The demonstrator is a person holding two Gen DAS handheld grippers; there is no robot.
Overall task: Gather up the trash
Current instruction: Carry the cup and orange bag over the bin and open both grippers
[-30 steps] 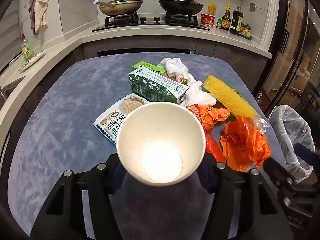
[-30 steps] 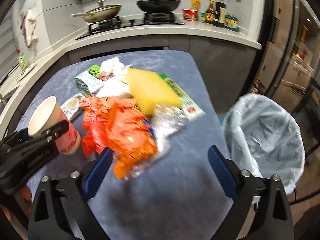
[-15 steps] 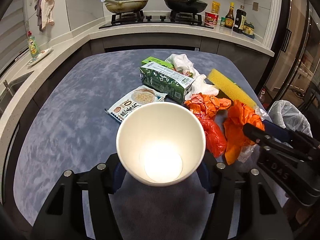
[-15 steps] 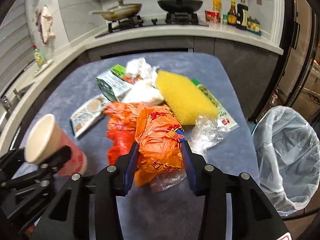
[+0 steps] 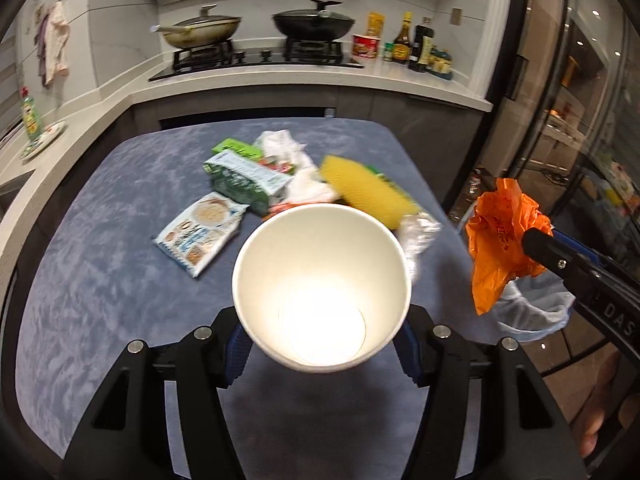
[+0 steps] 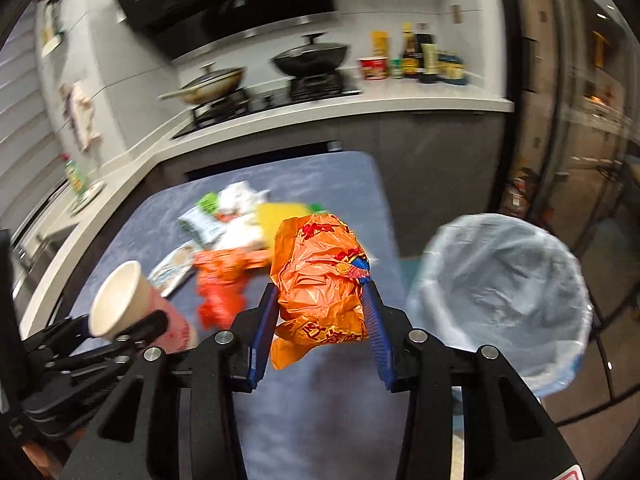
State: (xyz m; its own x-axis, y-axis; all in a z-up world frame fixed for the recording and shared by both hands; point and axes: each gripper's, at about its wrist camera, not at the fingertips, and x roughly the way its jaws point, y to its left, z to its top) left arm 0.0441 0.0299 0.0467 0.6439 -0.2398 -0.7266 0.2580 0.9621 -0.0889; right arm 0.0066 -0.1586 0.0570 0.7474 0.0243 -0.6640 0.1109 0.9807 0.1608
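Beside the lined bin (image 6: 500,300), the right claw (image 6: 320,320) clamps an orange bag (image 6: 320,280); the left claw (image 5: 322,344) grips a paper cup (image 5: 322,284).

My left gripper (image 5: 322,354): matte black angular linkage arms with triangular cut-outs, round silver screw heads at each pivot, and blue ribbed pads on the inner faces of the fingers (image 5: 236,354). My right gripper (image 6: 320,334): same black frame, silver screws and blue ribbed pads (image 6: 262,330); its side carries white lettering "DAS", and a red-and-white sticker corner shows at the base.
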